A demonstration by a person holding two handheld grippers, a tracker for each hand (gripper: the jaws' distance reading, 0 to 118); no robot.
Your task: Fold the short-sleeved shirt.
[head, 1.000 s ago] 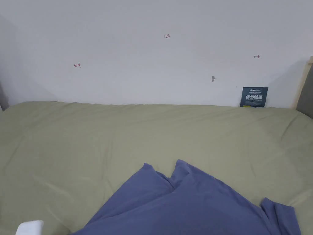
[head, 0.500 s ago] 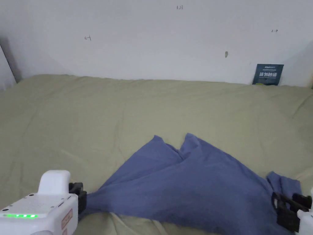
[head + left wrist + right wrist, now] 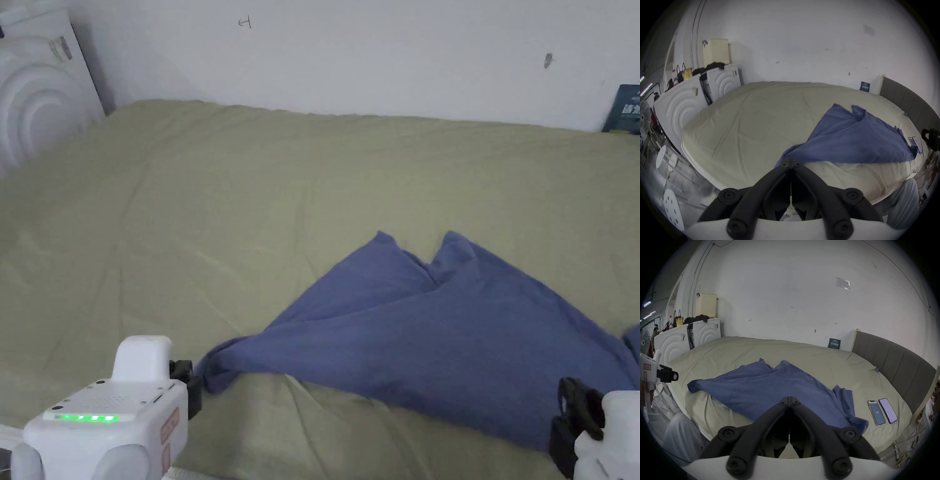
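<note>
Head view: blue shirt [image 3: 437,337] lies lower right on the bed [image 3: 250,187], left gripper [image 3: 190,387] at its bunched corner. Left gripper view: jaws together at that corner (clamp unconfirmed, may slip). Right gripper view: right gripper [image 3: 789,400] jaws together over the shirt; phones [image 3: 882,412] appear here, snag risk.

Open bed sheet [image 3: 250,187] left of shirt [image 3: 450,337]; two phones [image 3: 882,412] at right.
</note>
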